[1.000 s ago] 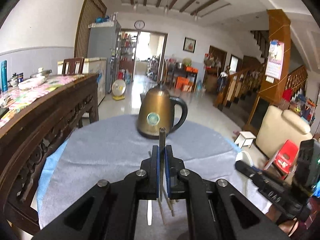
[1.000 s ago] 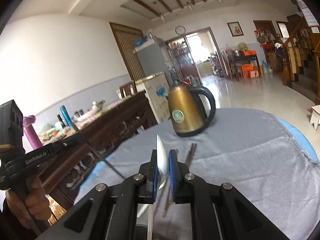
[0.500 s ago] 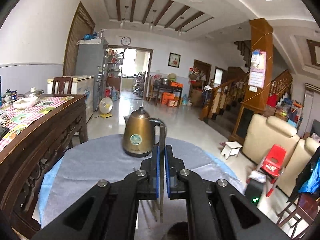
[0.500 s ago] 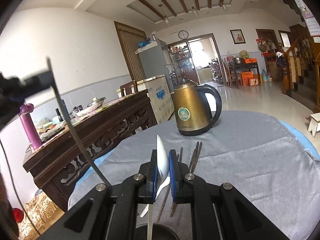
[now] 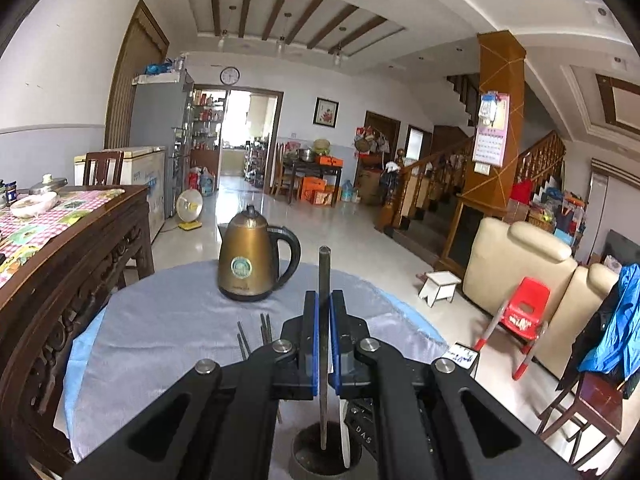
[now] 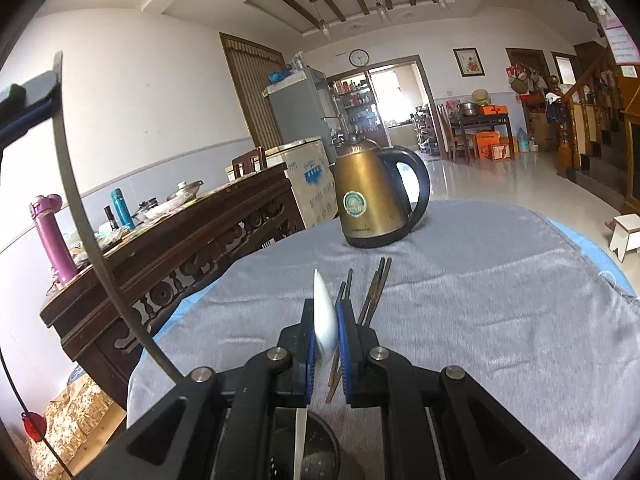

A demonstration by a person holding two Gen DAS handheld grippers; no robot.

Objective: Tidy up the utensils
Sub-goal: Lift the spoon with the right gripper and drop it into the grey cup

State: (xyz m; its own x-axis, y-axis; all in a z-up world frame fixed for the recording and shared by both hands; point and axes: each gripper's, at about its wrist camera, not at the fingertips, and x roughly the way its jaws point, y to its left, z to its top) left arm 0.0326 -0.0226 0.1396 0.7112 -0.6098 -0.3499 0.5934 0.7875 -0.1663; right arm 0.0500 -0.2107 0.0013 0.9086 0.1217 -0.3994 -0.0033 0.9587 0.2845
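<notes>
chopstick [image 5: 323,320] upright, spoon [image 6: 325,320] bowl up

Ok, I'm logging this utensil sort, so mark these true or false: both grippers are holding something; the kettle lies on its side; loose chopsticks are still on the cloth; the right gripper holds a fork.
1. Both grippers hold something: true. The left gripper clamps a dark chopstick; the right gripper clamps a white spoon.
2. The kettle lies on its side: false, it stands upright.
3. Loose chopsticks lie on the grey cloth: true.
4. The right gripper holds a fork: false, a spoon.
</notes>
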